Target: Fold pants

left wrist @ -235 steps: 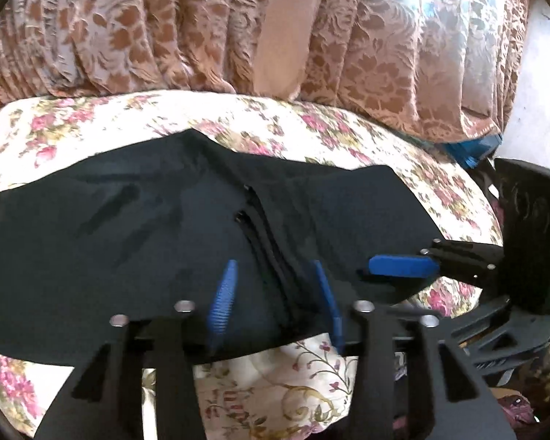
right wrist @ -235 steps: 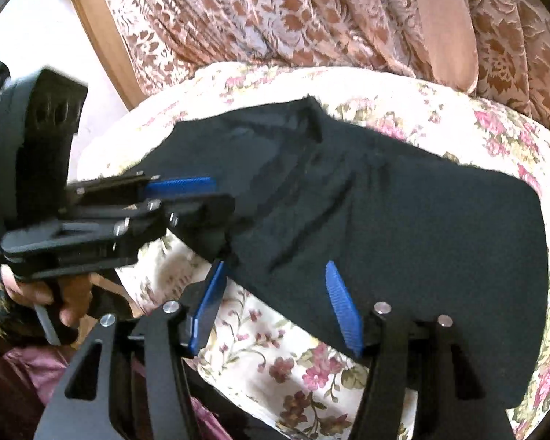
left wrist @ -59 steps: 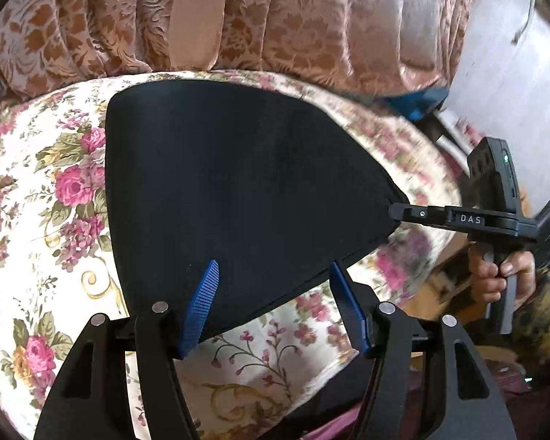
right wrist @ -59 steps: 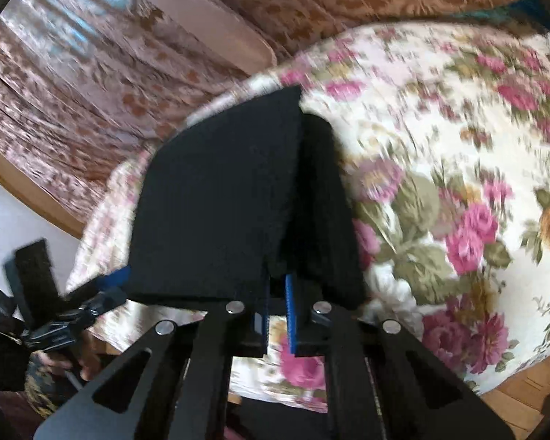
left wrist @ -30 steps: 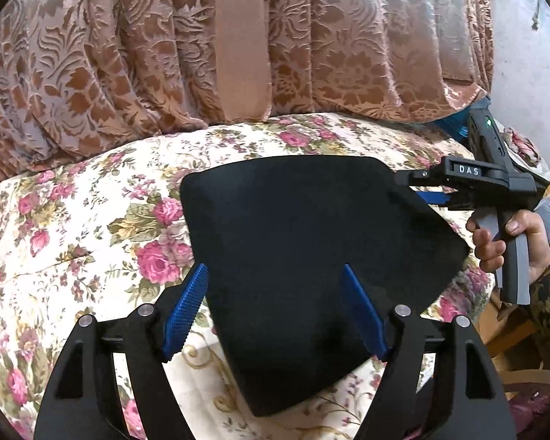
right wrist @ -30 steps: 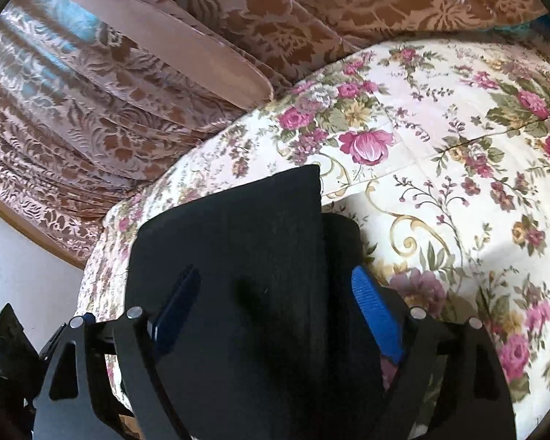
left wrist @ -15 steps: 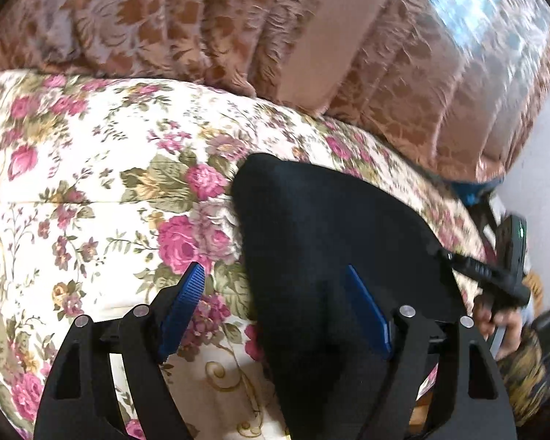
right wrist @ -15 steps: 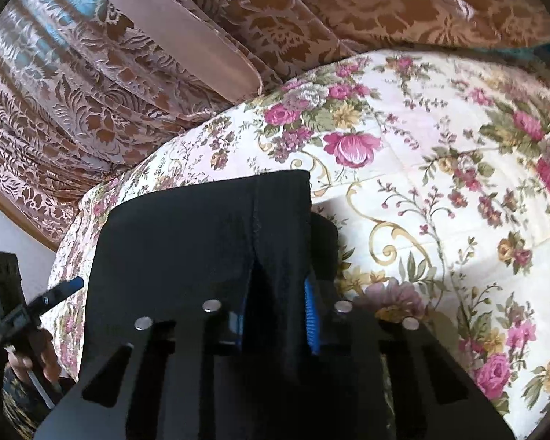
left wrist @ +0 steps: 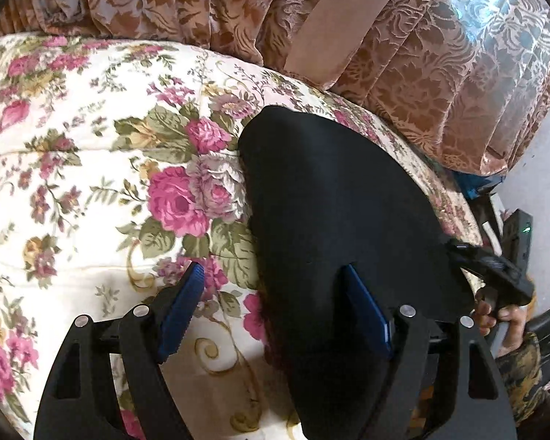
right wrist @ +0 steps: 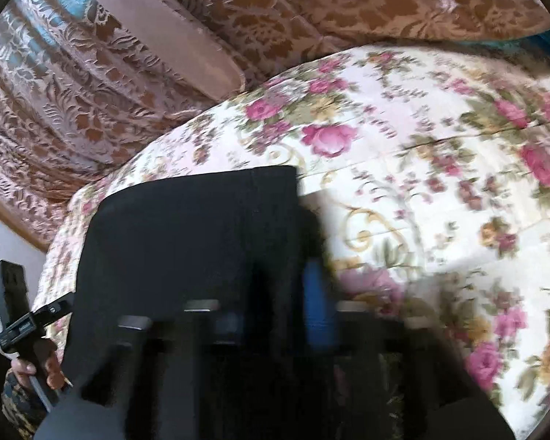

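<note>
The black pants [left wrist: 333, 216] lie folded into a compact stack on the floral bedspread [left wrist: 91, 168]. My left gripper [left wrist: 275, 304] is open, its blue pads straddling the stack's near left edge without closing on it. In the right wrist view, blurred by motion, the pants [right wrist: 187, 242] fill the lower left and my right gripper [right wrist: 275, 315] has its blue pads close together on a fold of the cloth at the stack's right edge. The right gripper also shows at the far right of the left wrist view [left wrist: 458, 247].
Brown patterned curtains [left wrist: 403, 55] hang behind the bed. The bedspread [right wrist: 440, 183] stretches to the right of the pants. The other hand-held gripper [right wrist: 25, 322] sits at the bed's left edge. A blue object [left wrist: 476, 185] lies below the curtain.
My right gripper went from open over the stack to closed on its right edge. My left gripper stayed open and shifted left along the stack's edge.
</note>
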{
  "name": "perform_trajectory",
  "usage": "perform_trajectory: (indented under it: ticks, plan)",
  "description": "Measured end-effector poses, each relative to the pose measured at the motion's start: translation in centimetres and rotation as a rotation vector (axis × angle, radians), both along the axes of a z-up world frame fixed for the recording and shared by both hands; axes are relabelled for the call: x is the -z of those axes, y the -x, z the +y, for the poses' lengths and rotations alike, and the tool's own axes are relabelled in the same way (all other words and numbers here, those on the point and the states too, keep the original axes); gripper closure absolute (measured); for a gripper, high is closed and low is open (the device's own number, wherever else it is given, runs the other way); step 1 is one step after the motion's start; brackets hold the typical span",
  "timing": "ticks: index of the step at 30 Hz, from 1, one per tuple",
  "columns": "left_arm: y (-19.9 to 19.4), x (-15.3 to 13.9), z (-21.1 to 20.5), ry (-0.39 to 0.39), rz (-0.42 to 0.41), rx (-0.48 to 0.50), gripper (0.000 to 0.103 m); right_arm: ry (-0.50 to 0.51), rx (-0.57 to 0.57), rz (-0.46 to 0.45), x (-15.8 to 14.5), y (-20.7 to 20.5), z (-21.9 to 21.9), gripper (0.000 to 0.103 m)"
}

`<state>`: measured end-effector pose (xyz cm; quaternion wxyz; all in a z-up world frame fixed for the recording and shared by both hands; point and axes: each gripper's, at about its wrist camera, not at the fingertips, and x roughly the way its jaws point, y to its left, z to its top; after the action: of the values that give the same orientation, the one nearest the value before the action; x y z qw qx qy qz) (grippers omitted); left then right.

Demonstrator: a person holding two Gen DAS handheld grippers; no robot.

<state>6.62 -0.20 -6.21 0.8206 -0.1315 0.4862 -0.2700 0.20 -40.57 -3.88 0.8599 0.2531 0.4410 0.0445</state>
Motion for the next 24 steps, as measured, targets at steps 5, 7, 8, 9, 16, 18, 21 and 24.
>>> perform_trajectory:
  ticks: [5,7,8,9,16,18,21,24]
  plan:
    - [-1.0,-0.1,1.0,0.137,0.059,-0.004,0.025,-0.119,-0.019,-0.028,-1.0,1.0,-1.1,0.002]
    - [-1.4,0.0,1.0,0.172,0.090,-0.007,0.025,-0.147,-0.035,-0.006,-0.7,0.8,-1.2,0.002]
    - [-1.5,0.1,1.0,0.177,0.097,-0.007,0.026,-0.154,-0.033,0.008,-0.3,0.6,-1.4,0.002]
    - [-1.5,0.1,0.8,0.180,0.102,0.002,0.025,-0.163,-0.033,0.014,0.0,0.6,-1.5,0.002]
    - [-1.8,1.2,-0.7,0.218,0.178,0.048,0.025,-0.323,-0.101,0.084,2.9,-0.6,-1.7,0.002]
    - [-2.0,1.7,-1.0,0.237,0.202,0.067,0.025,-0.348,-0.125,0.100,3.6,-0.8,-1.4,0.002]
    - [-2.1,2.1,-1.7,0.257,0.219,0.093,0.025,-0.376,-0.160,0.123,4.7,-1.2,-0.8,0.004]
    - [-2.1,2.3,-1.9,0.273,0.217,0.103,0.031,-0.367,-0.183,0.130,5.2,-1.5,-0.2,0.013]
